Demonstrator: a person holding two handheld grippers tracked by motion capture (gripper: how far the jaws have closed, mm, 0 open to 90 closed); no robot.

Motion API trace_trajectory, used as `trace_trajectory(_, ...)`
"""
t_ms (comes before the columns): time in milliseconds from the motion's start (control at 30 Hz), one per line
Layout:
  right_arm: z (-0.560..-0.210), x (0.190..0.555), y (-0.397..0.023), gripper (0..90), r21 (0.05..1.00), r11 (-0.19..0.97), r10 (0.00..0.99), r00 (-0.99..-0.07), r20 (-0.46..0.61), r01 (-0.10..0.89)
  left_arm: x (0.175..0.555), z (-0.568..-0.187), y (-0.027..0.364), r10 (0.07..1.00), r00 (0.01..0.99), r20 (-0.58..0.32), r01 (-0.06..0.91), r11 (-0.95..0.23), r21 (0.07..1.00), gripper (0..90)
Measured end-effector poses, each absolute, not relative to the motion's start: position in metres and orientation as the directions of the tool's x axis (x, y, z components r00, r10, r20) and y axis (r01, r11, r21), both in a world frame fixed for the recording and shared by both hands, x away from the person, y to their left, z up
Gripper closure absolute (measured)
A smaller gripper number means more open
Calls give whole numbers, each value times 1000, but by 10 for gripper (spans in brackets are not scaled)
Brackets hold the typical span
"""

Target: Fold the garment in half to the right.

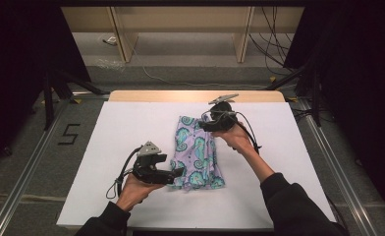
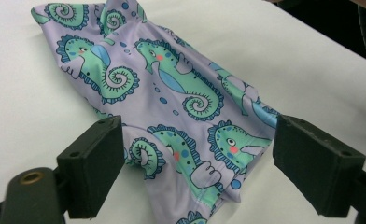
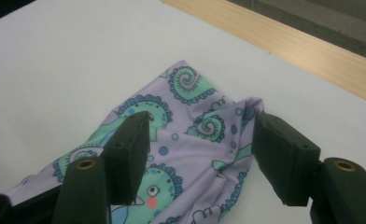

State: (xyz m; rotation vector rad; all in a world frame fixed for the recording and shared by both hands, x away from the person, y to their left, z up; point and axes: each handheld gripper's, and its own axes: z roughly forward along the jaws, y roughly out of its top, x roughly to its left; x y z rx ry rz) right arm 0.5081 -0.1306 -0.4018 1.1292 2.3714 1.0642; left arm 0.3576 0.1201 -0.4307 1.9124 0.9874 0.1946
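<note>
A folded lilac cloth [image 1: 198,152] printed with teal seahorses lies flat in the middle of the white table [image 1: 131,123]. My left gripper [image 1: 178,173] sits at the cloth's near left corner, held low in a hand. In the left gripper view the left gripper [image 2: 197,140] has its jaws spread wide, and the cloth [image 2: 172,93] lies on the table beyond them, untouched. My right gripper [image 1: 206,124] hovers over the cloth's far end. Seen in the right gripper view, the right gripper [image 3: 200,126] is open above the cloth's far edge [image 3: 190,116], with its pads clear of the fabric.
A wooden strip [image 1: 195,96] runs along the table's far edge. Beyond it are a shelf unit [image 1: 180,29] and loose cables [image 1: 274,54]. Black stands [image 1: 48,98] flank the table, and a "5" [image 1: 68,133] is marked on the floor at the left.
</note>
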Motion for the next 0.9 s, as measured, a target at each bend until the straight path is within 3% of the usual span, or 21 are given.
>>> trace_trajectory(900, -387, 444, -160, 336, 822, 309, 737, -667, 110, 478, 350, -431, 125, 685, 673, -280, 525, -177, 832, 155)
